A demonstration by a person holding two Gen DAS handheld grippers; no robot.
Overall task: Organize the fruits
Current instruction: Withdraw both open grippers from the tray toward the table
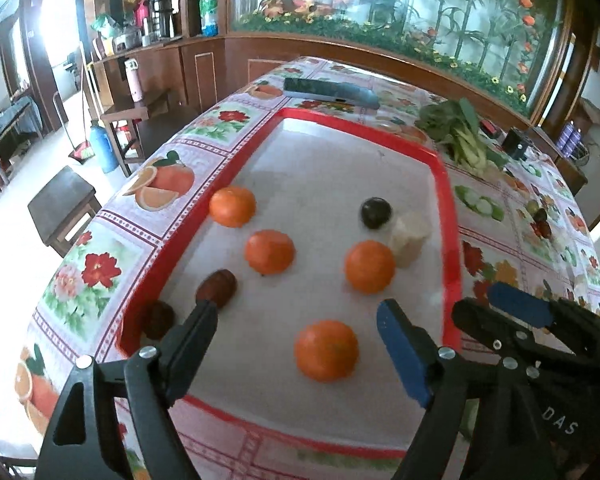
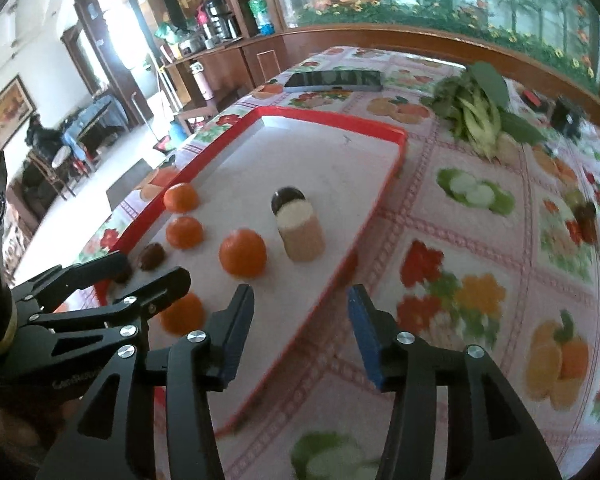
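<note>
The nearest orange [image 1: 326,350] is framed between the spread, empty left gripper [image 1: 296,320] (right gripper [image 2: 300,308] also parted, over the tray [image 2: 340,276] edge).

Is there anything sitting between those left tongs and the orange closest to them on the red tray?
Nothing visible does. The left tongs stand open and empty, and the nearest orange lies right between their two fingers on the bare floor of the red tray. The other oranges and the dark fruits lie farther off.

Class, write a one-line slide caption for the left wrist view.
Open left gripper above red tray holding four oranges.
</note>
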